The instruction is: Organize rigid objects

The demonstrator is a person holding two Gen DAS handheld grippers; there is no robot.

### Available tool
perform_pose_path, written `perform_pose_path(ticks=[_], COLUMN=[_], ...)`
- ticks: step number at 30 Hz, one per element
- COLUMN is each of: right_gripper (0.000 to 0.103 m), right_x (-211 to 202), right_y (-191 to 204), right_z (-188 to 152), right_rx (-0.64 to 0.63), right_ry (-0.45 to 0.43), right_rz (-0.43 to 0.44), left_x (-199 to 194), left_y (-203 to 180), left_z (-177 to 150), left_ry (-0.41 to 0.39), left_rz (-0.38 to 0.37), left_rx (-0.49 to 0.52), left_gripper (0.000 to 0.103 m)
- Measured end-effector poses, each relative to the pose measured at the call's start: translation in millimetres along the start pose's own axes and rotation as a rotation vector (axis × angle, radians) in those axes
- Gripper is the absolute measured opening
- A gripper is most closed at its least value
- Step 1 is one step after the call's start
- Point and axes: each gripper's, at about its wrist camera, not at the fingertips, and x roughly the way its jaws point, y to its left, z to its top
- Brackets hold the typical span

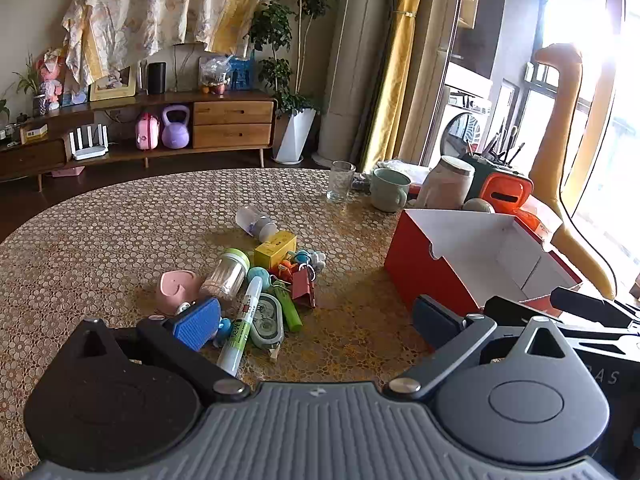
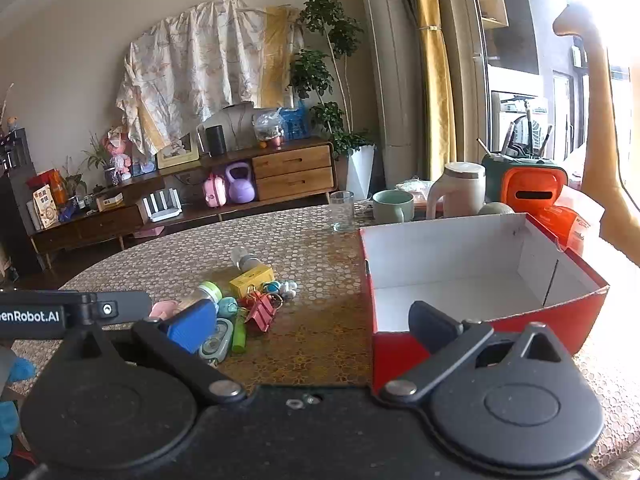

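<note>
Nothing is held at this moment: both pairs of jaws stand wide apart and bare, so the work looks to be at its very beginning. The left gripper [image 1: 316, 320] hangs over the near edge of the pile of small objects [image 1: 256, 284], which lies on the surface [image 1: 100, 232] straight ahead of its jaws and a little toward its blue left pad. Closest to that pad are the white marker pen [image 1: 242, 328] and the correction tape [image 1: 267, 320], both partly between the jaws; the pink holder [image 1: 176, 286] is just beyond the pad, and the green-capped jar [image 1: 228, 274], the yellow box [image 1: 275, 248] and the red binder clip [image 1: 303, 286] are farther ahead. The small bottle [image 1: 256, 222] lies farthest, apart from the heap.

The right gripper [image 2: 314, 328] points at the gap between the pile and the red box [image 2: 480, 276]; its right pad is in front of the near wall of the box. The box is open and seems empty.

I judge that the step in hand is choosing a first object. The next move calls for lowering the left jaws onto one single piece, probably the marker pen, with the pads on its two long sides, and without catching the correction tape that touches it. After that it must be carried to the right, over the box wall.
</note>
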Motion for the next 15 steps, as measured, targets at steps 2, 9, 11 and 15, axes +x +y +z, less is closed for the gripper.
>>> perform_pose_path(ticks=[2, 9, 11, 15], right_gripper=[0.103, 0.103, 0.103, 0.103], right_x=[0, 3, 6, 16], right_y=[1, -2, 0, 3], right_z=[0, 0, 0, 2], right_rx=[-0.001, -0.003, -0.009, -0.033], right_ry=[0.001, 0.009, 0.021, 0.044], right_rz=[0.001, 0.007, -0.001, 0.016], left_x=[1, 2, 3, 10], left_y=[-1, 2, 4, 14], left_z=[0, -1, 0, 1], left_ry=[-0.001, 0.0, -0.001, 0.005], left_rz=[0.006, 0.002, -0.004, 0.011], left_rx=[0.003, -0.001, 0.001, 0.002], left_gripper=[0.103, 0.103, 0.103, 0.103])
